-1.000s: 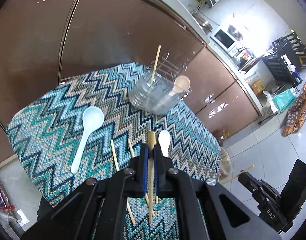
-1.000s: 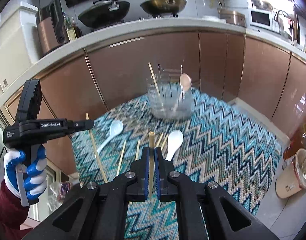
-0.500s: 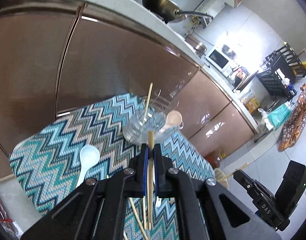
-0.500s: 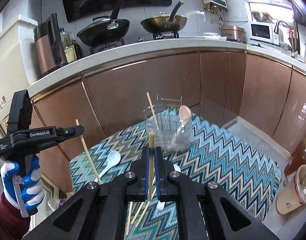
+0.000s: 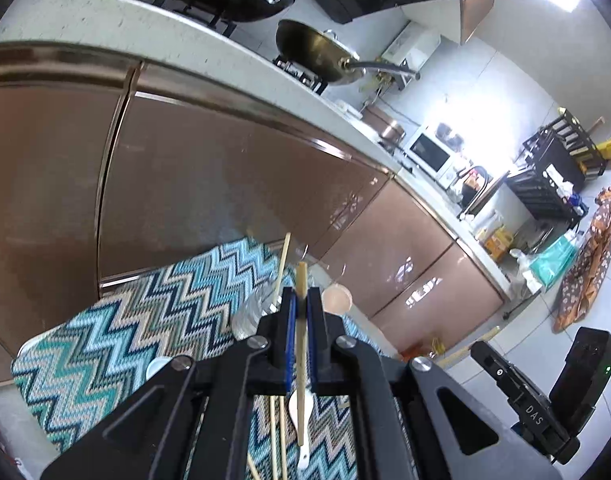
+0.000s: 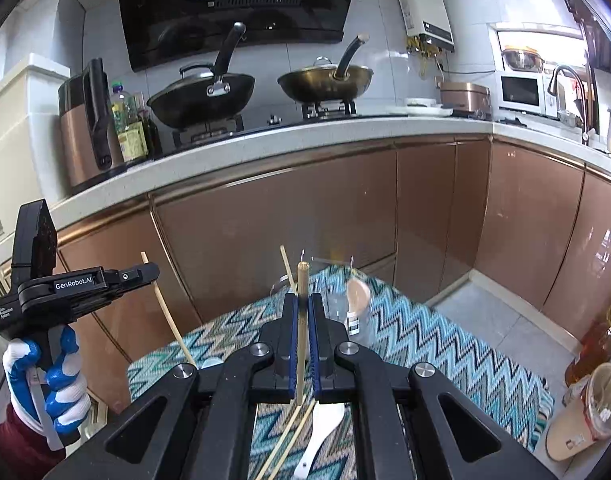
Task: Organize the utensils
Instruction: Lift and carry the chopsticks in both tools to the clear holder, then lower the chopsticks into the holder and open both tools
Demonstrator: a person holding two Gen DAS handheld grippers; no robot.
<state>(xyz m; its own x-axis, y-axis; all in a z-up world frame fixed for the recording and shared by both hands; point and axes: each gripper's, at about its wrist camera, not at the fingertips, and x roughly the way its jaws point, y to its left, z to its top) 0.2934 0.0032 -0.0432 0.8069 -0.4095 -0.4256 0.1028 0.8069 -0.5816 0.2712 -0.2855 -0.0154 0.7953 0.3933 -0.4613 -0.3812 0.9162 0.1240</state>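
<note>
Left wrist view: the left gripper (image 5: 301, 312) is clamped on a chopstick (image 5: 302, 344), held above the zigzag cloth (image 5: 105, 332). Beyond its tips stands a clear holder (image 5: 253, 316) with a stick and a wooden spoon (image 5: 336, 300). More sticks and a white spoon (image 5: 301, 412) lie on the cloth below.

Right wrist view: the right gripper (image 6: 302, 312) pinches its own stick (image 6: 302, 320), the holder (image 6: 337, 304) just ahead. The gloved hand (image 6: 45, 380) carries the left gripper at left.

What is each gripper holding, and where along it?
Each is shut on a chopstick, near its thick upper end: left gripper on the left chopstick, right gripper on the right chopstick.
</note>
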